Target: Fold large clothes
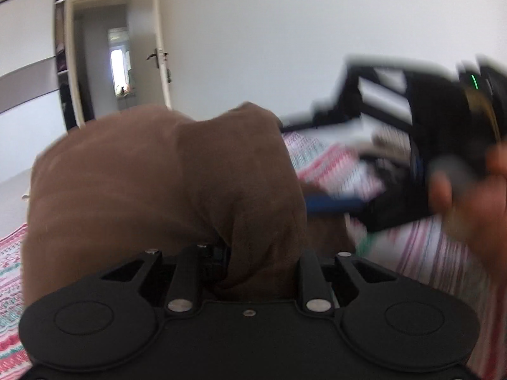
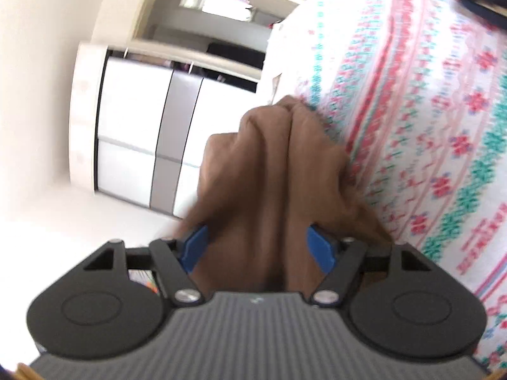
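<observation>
A large brown garment (image 1: pixel 164 177) hangs bunched over my left gripper (image 1: pixel 250 253), which is shut on a fold of it; the cloth hides the fingertips. In the right wrist view the same brown garment (image 2: pixel 272 171) is bunched between my right gripper's blue pads (image 2: pixel 195 247), and my right gripper (image 2: pixel 258 247) is shut on it. The right gripper also shows, blurred, in the left wrist view (image 1: pixel 320 202), held by a hand just right of the cloth. Both grippers hold the garment up above the bed.
A bedspread (image 2: pixel 437 133) with red, pink and green patterns lies below; it also shows in the left wrist view (image 1: pixel 421 253). A white and grey wardrobe (image 2: pixel 152 129) and an open doorway (image 1: pixel 104 63) stand beyond the bed. A white wall (image 1: pixel 317 31) is behind.
</observation>
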A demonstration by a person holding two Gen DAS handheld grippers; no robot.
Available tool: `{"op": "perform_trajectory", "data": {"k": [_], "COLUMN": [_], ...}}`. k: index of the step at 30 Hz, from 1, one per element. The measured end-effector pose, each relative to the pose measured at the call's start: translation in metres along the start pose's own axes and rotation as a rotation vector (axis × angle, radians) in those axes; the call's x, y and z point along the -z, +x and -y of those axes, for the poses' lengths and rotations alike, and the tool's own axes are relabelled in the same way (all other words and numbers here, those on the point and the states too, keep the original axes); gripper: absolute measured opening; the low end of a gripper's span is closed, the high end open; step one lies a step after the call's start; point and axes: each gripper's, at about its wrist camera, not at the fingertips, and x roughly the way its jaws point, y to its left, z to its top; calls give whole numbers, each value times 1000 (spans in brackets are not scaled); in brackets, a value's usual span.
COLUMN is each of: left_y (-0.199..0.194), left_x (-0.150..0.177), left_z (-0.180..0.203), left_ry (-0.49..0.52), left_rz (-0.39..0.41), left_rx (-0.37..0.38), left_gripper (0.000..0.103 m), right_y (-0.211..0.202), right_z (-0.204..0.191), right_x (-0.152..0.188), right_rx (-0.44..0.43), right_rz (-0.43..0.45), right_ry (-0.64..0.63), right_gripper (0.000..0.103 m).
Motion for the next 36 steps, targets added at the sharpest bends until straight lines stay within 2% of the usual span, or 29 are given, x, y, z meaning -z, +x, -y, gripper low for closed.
{"op": "perform_trajectory", "data": {"k": [1, 3, 5, 6, 7, 9, 14, 15, 17, 20, 23, 26, 28, 29, 31, 32, 33, 34, 36], "left_y": [-1, -7, -17, -22, -28, -41, -91, -99, -108, -119, -115, -117, -115, -113, -107, -103, -101, -97, -90], "left_x": [0, -10, -17, -21, -21, -22, -19, -19, -22, -23, -19, -17, -14, -11, -9, -7, -6, -5, -5], "left_z": [2, -2, 9, 11, 8, 5, -11, -17, -30, -47, -64, -84, -97, -103, -111, -113, -117, -120, -126], "left_ry": [13, -5, 2, 21, 32, 42, 19, 6, -25, -54, -101, -195, -252, -276, -315, -325, -333, -341, -366], "left_rz": [0, -6, 5, 6, 7, 7, 41, 42, 44, 48, 33, 12, 1, -5, -23, -30, -39, -48, -55], "left_rx": [-5, 5, 24, 43, 75, 129, 196, 200, 188, 132, 47, -31, -76, -97, -131, -138, -151, -171, -195], "left_gripper": [23, 26, 44, 49, 57, 66, 89, 90, 95, 101, 102, 103, 103, 103, 103, 103, 103, 103, 103], "right_y": [0, -2, -3, -1, 3, 2, -11, -13, -12, -11, 17, 61, 97, 116, 146, 152, 158, 156, 140], "right_z": [3, 3, -2, -9, -14, -19, -30, -32, -39, -62, -96, -121, -131, -132, -124, -118, -118, -123, -140], "right_x": [-1, -4, -3, -4, -9, -13, -34, -38, -45, -43, -40, -41, -44, -43, -34, -28, -22, -16, -13], "right_rx": [-7, -28, -35, -36, -33, -25, -36, -41, -43, -57, -25, 40, 128, 200, 351, 417, 444, 432, 348], "right_rz": [2, 5, 6, 11, 19, 35, 88, 94, 97, 65, 5, -91, -176, -218, -300, -337, -349, -346, -307], "right_ry": [19, 28, 5, -11, -24, -49, -49, -47, -59, -160, -312, -409, -473, -508, -546, -552, -578, -612, -631], "right_gripper": [71, 82, 92, 96, 97, 101, 103, 103, 103, 102, 93, 87, 86, 81, 48, 26, 16, 13, 10]}}
